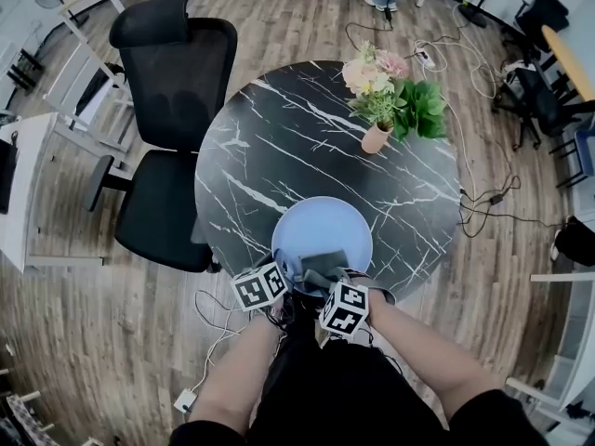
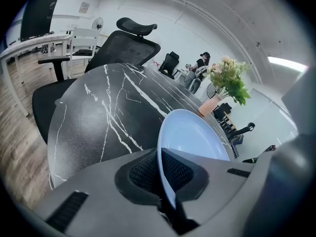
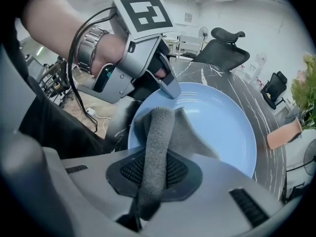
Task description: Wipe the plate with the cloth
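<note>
1. Your left gripper [image 2: 165,177] clamps, nearly shut, on the near rim of the blue plate [image 1: 321,226], which is on the table [image 1: 279,147].
2. Your right gripper [image 3: 153,172] pinches the grey cloth [image 3: 163,132], which lies in the plate.
3. The cloth shows in the right gripper view, not the left.

The left gripper [image 2: 161,170] and right gripper [image 3: 153,168] are grey. Their fingers [image 3: 181,171] have dark bumpy pads. Behind the fingers, each has a cube [image 1: 258,287] with black-and-white squares. Black cables [image 3: 74,58] trail back. The sleeves [image 1: 491,420] are black.

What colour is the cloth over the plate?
The cloth is grey, clearest in the right gripper view.
</note>
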`<action>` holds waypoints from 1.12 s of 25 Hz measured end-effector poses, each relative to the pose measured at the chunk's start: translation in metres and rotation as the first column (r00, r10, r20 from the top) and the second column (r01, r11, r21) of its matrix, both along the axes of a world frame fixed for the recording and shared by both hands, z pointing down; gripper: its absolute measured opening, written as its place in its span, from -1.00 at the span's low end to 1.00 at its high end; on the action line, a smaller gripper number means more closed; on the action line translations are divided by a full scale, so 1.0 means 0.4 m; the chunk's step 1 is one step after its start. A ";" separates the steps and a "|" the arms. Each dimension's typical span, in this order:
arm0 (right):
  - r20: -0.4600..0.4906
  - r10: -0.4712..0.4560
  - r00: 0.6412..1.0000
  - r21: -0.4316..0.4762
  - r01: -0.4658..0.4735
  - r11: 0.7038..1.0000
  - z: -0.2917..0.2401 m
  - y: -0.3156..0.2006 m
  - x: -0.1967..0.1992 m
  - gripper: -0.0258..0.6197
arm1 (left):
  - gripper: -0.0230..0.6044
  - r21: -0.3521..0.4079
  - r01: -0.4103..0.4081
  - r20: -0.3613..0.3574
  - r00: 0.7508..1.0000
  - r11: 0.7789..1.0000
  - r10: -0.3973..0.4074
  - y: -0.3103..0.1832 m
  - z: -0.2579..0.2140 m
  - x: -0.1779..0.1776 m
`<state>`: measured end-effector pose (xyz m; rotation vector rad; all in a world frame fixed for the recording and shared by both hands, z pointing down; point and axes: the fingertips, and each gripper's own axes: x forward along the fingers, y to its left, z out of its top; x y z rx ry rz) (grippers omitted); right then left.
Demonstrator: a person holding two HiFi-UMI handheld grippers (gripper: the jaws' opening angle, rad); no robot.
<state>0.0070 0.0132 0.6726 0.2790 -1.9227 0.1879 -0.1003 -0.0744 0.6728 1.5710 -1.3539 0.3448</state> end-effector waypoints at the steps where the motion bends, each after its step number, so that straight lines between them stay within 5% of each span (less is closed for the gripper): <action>1: 0.008 0.010 1.000 -0.011 -0.010 1.000 0.002 0.001 -0.009 -0.74 | -0.81 0.000 0.002 0.000 1.000 1.000 -0.002 0.000 0.000 -0.001; 6: 0.068 0.162 0.984 -0.083 -0.157 0.984 0.006 -0.019 -0.037 -0.74 | -0.81 0.004 -0.001 -0.016 1.000 1.000 0.001 0.002 0.007 0.003; 14: 0.155 0.450 0.879 -0.099 -0.439 0.893 -0.017 -0.119 -0.052 -0.74 | -0.81 0.006 -0.022 -0.024 0.999 1.000 0.022 0.000 0.003 0.000; 21: 0.208 0.429 0.879 -0.113 -0.414 0.903 -0.035 -0.171 -0.109 -0.73 | -0.81 0.005 -0.028 -0.030 0.999 1.000 0.028 -0.001 -0.001 -0.004; 28: 0.196 0.310 0.930 -0.074 -0.301 0.951 -0.011 -0.186 -0.143 -0.73 | -0.81 -0.006 -0.048 -0.034 0.998 0.999 0.048 0.000 -0.001 -0.008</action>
